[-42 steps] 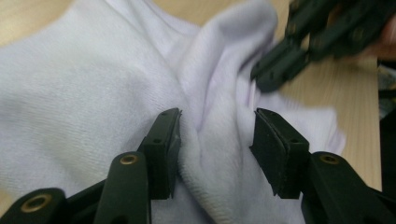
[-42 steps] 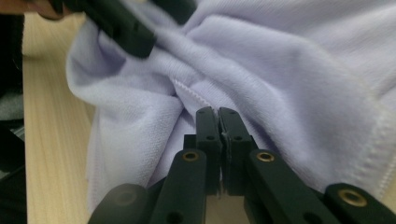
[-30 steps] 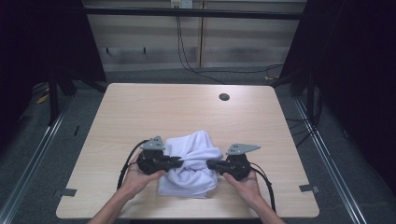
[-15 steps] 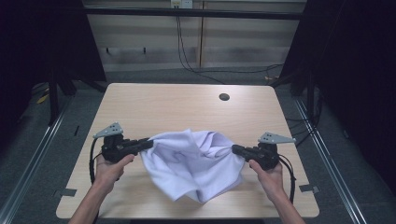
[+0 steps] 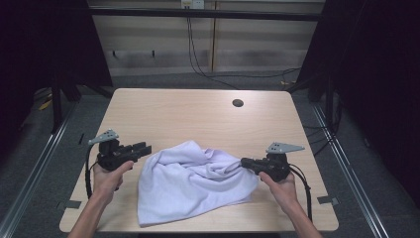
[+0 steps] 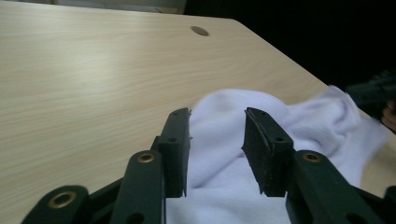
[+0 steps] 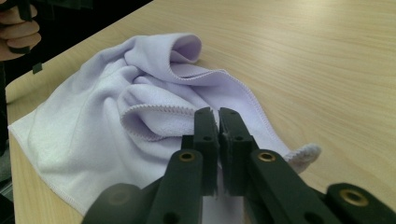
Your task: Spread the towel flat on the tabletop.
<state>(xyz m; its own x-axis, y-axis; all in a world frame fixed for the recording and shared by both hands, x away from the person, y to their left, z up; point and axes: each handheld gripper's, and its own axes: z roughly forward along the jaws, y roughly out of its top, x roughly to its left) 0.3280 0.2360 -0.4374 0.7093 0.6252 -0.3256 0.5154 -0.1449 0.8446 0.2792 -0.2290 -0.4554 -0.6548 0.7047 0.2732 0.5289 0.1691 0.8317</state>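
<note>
forearms: both come in from the near edge of the table [image 5: 198,119], one on each side of the towel.
left hand [image 5: 110,176]: near-left part of the table, holding the left gripper [image 5: 144,148], which points right toward the towel.
left gripper jaws: just been opening, now standing apart. In the left gripper view [image 6: 217,140] white cloth shows in the gap and beyond, but the pads do not press on it. Cloth released on this side.
right hand [image 5: 280,186]: near-right part of the table, holding the right gripper [image 5: 246,163], which points left into the towel's right end.
right gripper jaws: clamped together on a pinch of towel edge; in the right gripper view [image 7: 218,122] the cloth is caught between the pads, with the hemmed edge running out to the right of them.
towel [image 5: 190,181]: white, lying rumpled on the near-middle of the table between the two grippers. Right end is drawn into a bunch at the right gripper; left part is spread flatter, its edge just right of the left gripper's tips.
towel folds: a rolled-over lobe sits at the far side of the heap [image 7: 180,49].
hole [image 5: 237,103]: round dark grommet in the tabletop, far side, well apart from the towel.
beyond table: dark frame, wall panel and hanging cables.
</note>
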